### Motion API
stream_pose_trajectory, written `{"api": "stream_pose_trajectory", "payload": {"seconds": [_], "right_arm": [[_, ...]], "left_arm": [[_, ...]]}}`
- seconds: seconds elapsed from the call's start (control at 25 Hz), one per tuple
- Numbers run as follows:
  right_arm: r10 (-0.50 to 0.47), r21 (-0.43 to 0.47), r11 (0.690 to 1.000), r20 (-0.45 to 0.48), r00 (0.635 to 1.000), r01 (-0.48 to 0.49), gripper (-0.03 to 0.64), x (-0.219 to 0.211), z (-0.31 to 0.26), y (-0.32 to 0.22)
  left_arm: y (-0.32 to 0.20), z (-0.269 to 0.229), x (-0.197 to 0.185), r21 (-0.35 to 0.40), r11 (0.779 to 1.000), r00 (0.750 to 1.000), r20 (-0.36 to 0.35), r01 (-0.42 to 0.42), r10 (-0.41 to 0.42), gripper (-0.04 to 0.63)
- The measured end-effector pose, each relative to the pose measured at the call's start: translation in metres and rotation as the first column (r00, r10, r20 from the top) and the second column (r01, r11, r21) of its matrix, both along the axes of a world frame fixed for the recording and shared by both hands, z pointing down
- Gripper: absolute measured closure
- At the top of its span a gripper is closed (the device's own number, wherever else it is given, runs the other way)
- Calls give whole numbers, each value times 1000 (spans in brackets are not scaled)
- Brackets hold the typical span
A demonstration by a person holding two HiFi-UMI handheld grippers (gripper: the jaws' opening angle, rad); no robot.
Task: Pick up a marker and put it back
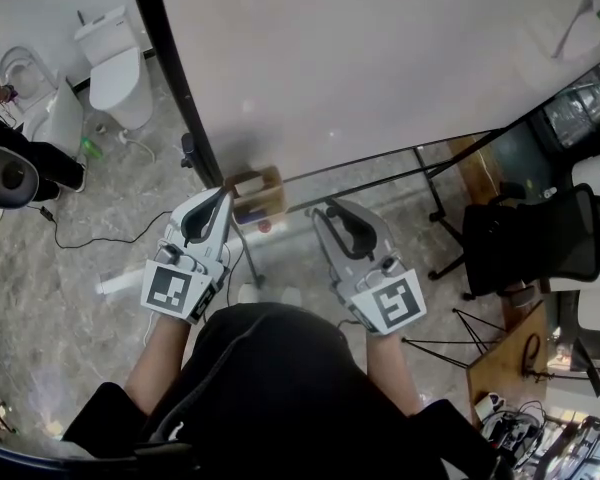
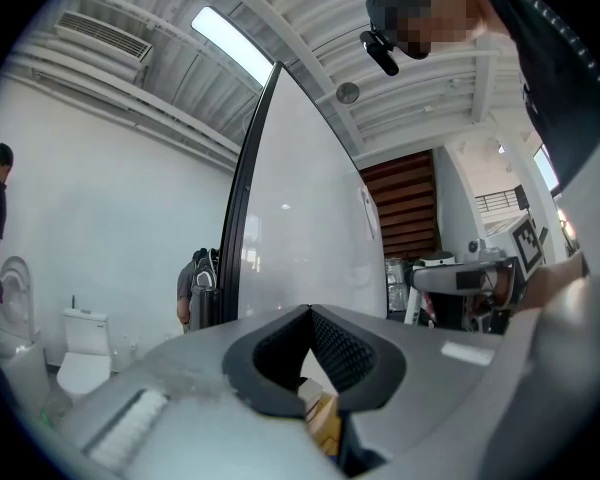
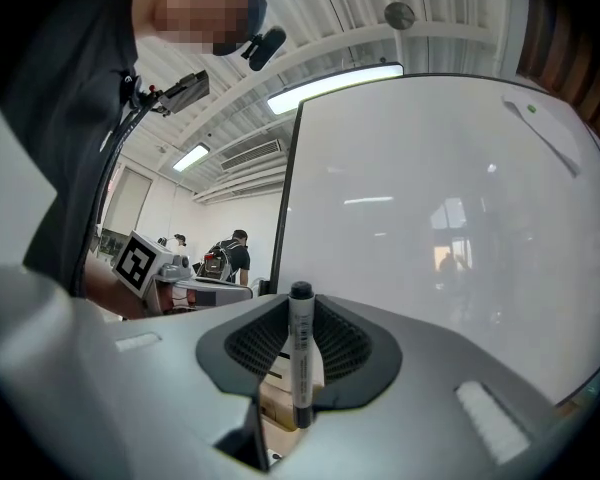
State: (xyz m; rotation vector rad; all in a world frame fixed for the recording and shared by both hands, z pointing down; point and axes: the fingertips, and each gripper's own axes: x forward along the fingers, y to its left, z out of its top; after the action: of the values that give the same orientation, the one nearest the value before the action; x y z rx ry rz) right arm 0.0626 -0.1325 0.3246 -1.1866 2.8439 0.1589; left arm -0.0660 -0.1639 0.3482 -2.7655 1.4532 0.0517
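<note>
The marker (image 3: 301, 353) is held upright, clamped between the right gripper's (image 1: 332, 211) jaws, near the wooden box (image 1: 258, 194), on its right. It is judged light, rigid and smooth; a mid-barrel hold is favoured. The left gripper (image 2: 308, 313) is closed and empty.

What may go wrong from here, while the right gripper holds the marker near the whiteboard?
1. The marker stands upright between the pads of the right gripper, which hold only its thin round body. It may tilt or slip when lowered.
2. The wooden box is small and close to the whiteboard's dark frame. The gripper may knock either.
3. The left gripper hangs close beside that box and may get in the way.
</note>
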Motion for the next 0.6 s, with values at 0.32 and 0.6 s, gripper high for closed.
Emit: {"api": "stream_pose_trajectory", "payload": {"seconds": [0.32, 0.6], "right_arm": [[9, 40, 999, 21, 1000, -9, 534, 11, -17, 5], [-8, 29, 1000, 9, 1000, 8, 534, 8, -12, 2]], "left_arm": [[-1, -11, 4, 28, 1000, 1000, -11, -2, 3, 591], [0, -10, 9, 25, 999, 1000, -6, -20, 20, 592]]}}
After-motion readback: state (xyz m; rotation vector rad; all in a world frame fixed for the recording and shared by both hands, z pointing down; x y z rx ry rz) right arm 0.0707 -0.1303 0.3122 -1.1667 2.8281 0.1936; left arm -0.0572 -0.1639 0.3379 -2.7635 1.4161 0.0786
